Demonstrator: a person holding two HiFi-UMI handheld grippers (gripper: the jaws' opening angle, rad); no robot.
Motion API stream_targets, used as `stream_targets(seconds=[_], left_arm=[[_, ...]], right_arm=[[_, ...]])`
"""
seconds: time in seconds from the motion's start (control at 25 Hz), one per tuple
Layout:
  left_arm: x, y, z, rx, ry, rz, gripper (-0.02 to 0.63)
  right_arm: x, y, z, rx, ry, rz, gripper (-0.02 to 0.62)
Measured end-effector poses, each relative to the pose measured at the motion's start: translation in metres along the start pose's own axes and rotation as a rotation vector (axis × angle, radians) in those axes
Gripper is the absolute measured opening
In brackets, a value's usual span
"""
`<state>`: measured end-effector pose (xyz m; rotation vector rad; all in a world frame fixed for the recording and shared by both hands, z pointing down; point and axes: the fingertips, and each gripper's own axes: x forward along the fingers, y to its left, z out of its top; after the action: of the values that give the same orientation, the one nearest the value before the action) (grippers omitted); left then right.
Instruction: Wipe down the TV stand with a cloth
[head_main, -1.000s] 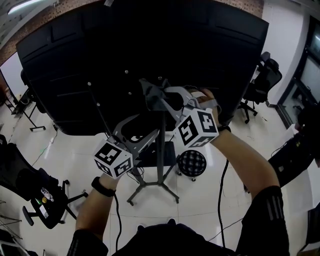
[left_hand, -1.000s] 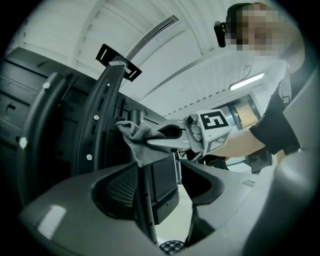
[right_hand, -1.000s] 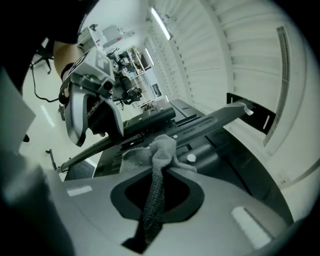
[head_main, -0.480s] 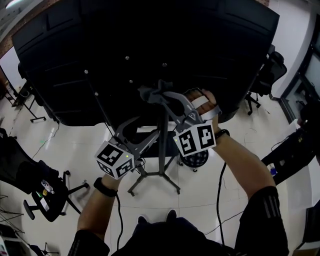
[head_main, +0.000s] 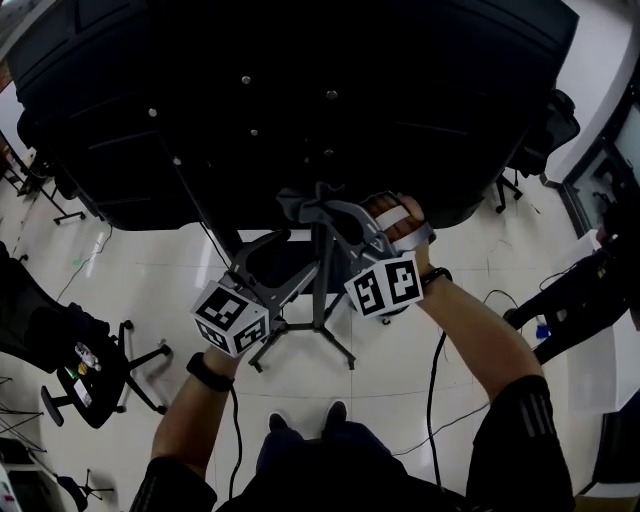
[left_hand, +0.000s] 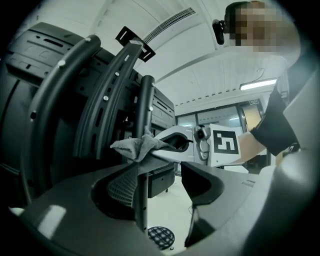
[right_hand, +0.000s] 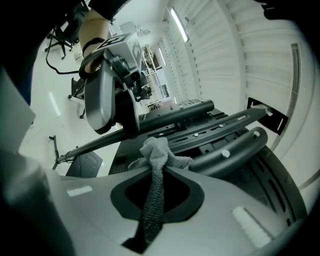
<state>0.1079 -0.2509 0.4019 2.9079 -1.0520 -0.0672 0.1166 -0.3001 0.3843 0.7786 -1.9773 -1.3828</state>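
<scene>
Behind the TV (head_main: 300, 80), my right gripper (head_main: 322, 208) is clamped on the cloth (right_hand: 161, 150), which sits at the stand's post (head_main: 320, 290). My left gripper (left_hand: 159, 175) gapes, the post between its jaws, ungripped. I'd press the cloth firmly and stroke down the post in 1 pass.
</scene>
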Motion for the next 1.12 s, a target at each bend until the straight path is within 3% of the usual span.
stream_targets(seconds=[0.44,1.12], left_arm=[[0.005,0.003,-0.093,-0.076,0.108,0.024,0.298],[-0.005,0.022,-0.256,-0.280,0.257,0.087,0.298]], right_arm=[[0.012,0.084,-0.025,0.062,0.016,0.124,0.015],[0.034,0.245,-0.069,0.168,0.076,0.324,0.015]])
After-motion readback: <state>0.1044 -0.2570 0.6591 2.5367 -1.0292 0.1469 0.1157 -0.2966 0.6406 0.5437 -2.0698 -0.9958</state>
